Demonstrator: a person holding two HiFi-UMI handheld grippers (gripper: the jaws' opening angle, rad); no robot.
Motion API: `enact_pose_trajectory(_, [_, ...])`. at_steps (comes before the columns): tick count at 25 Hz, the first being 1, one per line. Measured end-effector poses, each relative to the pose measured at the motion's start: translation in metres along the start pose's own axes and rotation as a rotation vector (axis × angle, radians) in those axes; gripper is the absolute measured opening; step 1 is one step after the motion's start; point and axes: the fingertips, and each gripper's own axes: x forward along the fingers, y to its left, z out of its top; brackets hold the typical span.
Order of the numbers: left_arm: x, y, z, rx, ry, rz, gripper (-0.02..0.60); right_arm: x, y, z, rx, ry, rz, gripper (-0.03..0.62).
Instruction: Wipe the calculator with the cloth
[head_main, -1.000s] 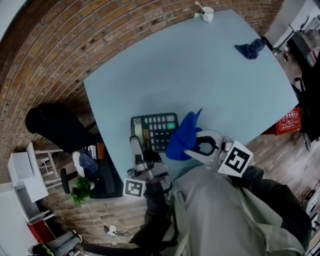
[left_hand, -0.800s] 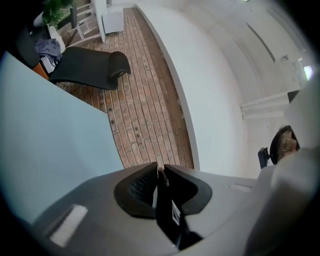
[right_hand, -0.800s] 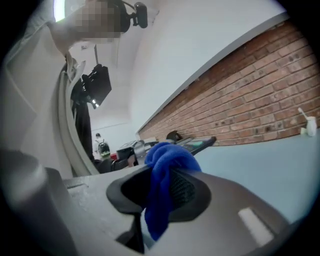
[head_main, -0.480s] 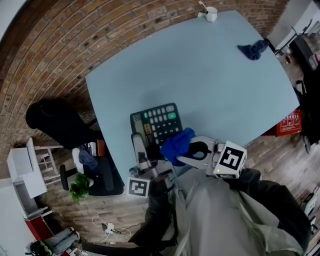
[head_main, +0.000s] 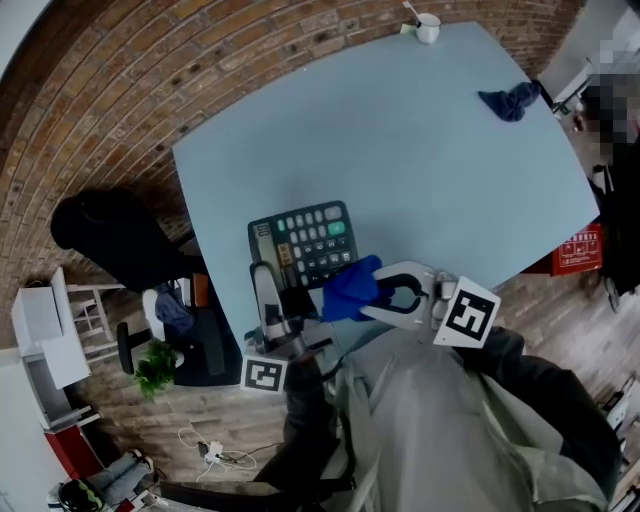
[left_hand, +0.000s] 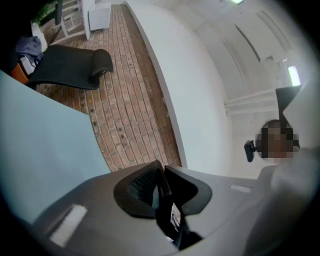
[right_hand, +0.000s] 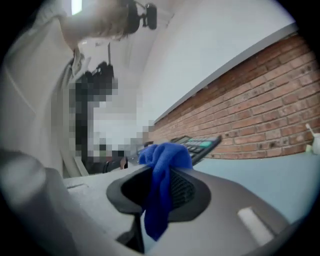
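Note:
The dark calculator (head_main: 300, 243) with pale and green keys is near the table's front-left edge. My left gripper (head_main: 270, 292) is shut on its near edge and holds it tilted up off the table. In the left gripper view the jaws (left_hand: 162, 192) pinch a thin dark edge. My right gripper (head_main: 378, 296) is shut on a bunched blue cloth (head_main: 350, 288) that touches the calculator's near right corner. In the right gripper view the cloth (right_hand: 162, 165) hangs between the jaws (right_hand: 160, 187), with the calculator (right_hand: 197, 144) just beyond it.
The pale blue table (head_main: 400, 150) carries a white cup (head_main: 427, 27) at its far corner and a second blue cloth (head_main: 508, 100) near its right edge. A black chair (head_main: 110, 240) and a potted plant (head_main: 155, 370) stand on the floor at the left.
The calculator has shifted left and risen with my left gripper. The blue cloth has drawn back from the calculator's right side to its near right corner.

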Motion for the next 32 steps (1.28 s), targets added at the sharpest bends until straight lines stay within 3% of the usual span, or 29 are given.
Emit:
enact_pose_trajectory(2, [-0.001, -0.01, 0.004, 0.009, 0.053, -0.077, 0.052, -0.034, -0.025, 0.016, 0.075, -0.05, -0.111, 0.094])
enact_pose_trajectory(5, [-0.008, -0.02, -0.007, 0.066, 0.188, -0.166, 0.048, -0.061, -0.064, 0.039, -0.056, -0.047, -0.202, 0.094])
enact_pose_trajectory(7, [-0.011, -0.024, -0.022, 0.059, 0.246, -0.192, 0.046, -0.052, -0.068, 0.042, -0.07, -0.007, -0.125, 0.094])
enact_pose_trajectory(10, [-0.012, -0.029, -0.051, -0.007, 0.328, -0.216, 0.048, -0.028, -0.047, 0.034, -0.021, 0.042, 0.078, 0.087])
enact_pose_trajectory(13, [-0.014, -0.028, -0.07, -0.044, 0.402, -0.218, 0.048, -0.011, -0.061, 0.034, 0.02, 0.023, 0.088, 0.087])
enact_pose_trajectory(16, [-0.014, -0.017, -0.065, -0.112, 0.331, -0.169, 0.048, -0.004, -0.065, 0.03, 0.081, 0.024, 0.118, 0.087])
enact_pose_trajectory(19, [-0.011, -0.014, -0.05, -0.132, 0.265, -0.141, 0.048, -0.018, -0.038, 0.015, 0.154, 0.054, 0.226, 0.087])
enact_pose_trajectory(24, [-0.015, -0.01, -0.041, -0.109, 0.281, -0.162, 0.048, -0.053, -0.004, 0.005, 0.29, 0.045, 0.416, 0.087])
enact_pose_trajectory(26, [-0.014, -0.017, -0.057, -0.077, 0.351, -0.202, 0.048, -0.047, -0.019, 0.01, 0.3, 0.016, 0.38, 0.087])
enact_pose_trajectory(28, [-0.01, -0.027, -0.077, -0.079, 0.409, -0.23, 0.048, -0.034, -0.05, 0.021, 0.305, -0.047, 0.259, 0.087])
enact_pose_trajectory(30, [-0.005, -0.025, -0.088, -0.1, 0.41, -0.212, 0.051, -0.025, -0.075, 0.029, 0.328, -0.101, 0.15, 0.087])
enact_pose_trajectory(32, [-0.004, -0.014, -0.084, -0.112, 0.373, -0.172, 0.051, -0.023, -0.076, 0.023, 0.363, -0.092, 0.139, 0.087])
